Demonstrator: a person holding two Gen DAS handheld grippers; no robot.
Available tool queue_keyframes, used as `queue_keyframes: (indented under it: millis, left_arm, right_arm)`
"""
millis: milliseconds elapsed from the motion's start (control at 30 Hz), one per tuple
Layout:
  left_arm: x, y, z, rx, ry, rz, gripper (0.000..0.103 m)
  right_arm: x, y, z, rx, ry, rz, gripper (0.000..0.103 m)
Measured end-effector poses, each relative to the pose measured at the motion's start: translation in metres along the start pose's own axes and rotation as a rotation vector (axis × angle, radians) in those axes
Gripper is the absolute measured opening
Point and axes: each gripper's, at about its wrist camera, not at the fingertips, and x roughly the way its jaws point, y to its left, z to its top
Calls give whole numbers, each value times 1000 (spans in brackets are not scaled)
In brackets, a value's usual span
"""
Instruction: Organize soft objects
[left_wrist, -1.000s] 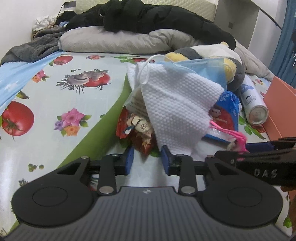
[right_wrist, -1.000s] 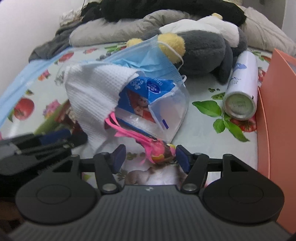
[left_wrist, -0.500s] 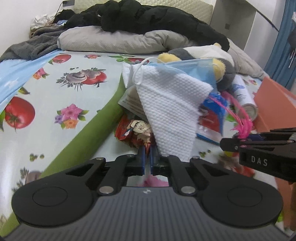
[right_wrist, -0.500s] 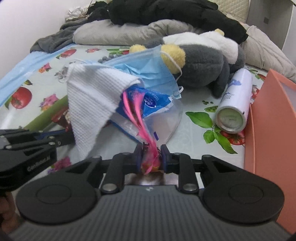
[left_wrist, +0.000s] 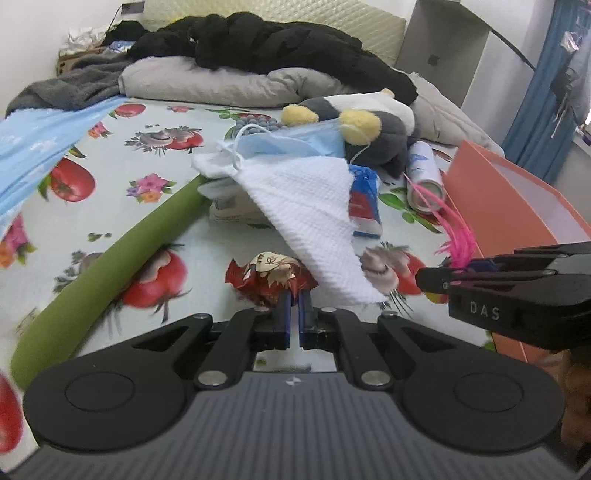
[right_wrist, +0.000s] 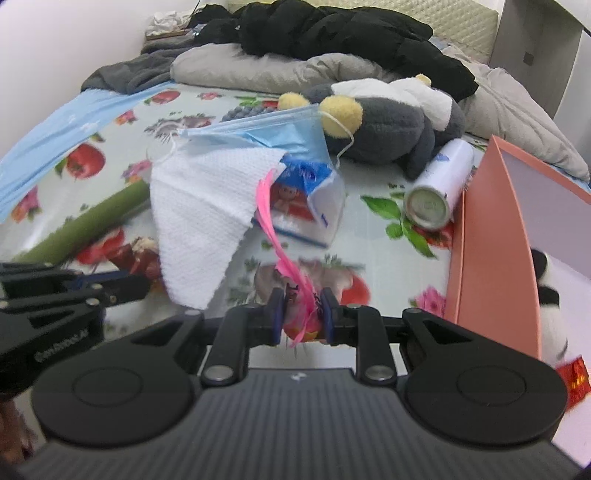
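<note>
My left gripper (left_wrist: 294, 297) is shut on the edge of a red snack packet (left_wrist: 271, 278), held just clear of a white waffle cloth (left_wrist: 314, 218). My right gripper (right_wrist: 301, 314) is shut on a pink feather toy (right_wrist: 271, 225), whose feathers stick up ahead of the fingers. In the left wrist view the right gripper (left_wrist: 443, 275) is at the right with the feathers (left_wrist: 456, 229) above it. The cloth (right_wrist: 199, 218) lies draped over a blue tissue pack (right_wrist: 299, 192), with a blue face mask (right_wrist: 269, 133) on top. A grey plush penguin (right_wrist: 388, 125) lies behind.
An orange box (right_wrist: 487, 240) stands at the right with a black-and-white plush (right_wrist: 546, 295) inside. A spray can (right_wrist: 439, 184) lies beside it. A green foam tube (left_wrist: 122, 258) crosses the fruit-print sheet (left_wrist: 74, 221) at the left. Pillows and dark clothes (left_wrist: 277, 48) pile at the back.
Both grippers went from open to shut, the left on the snack packet, the right on the feather toy. Both then drew back and up from the pile, pulling those things out.
</note>
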Motion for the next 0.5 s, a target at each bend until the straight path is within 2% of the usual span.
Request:
queue_keyframes:
  millis: [133,500]
  left_arm:
    - [-20,2,-13,-7,6,3,5]
    - [-41,16,-40,-30,110,-2,5]
  right_arm:
    - [-16,8,-15,-24,-3,-10,25]
    - [-25,20,-44,-134,44,-46,25]
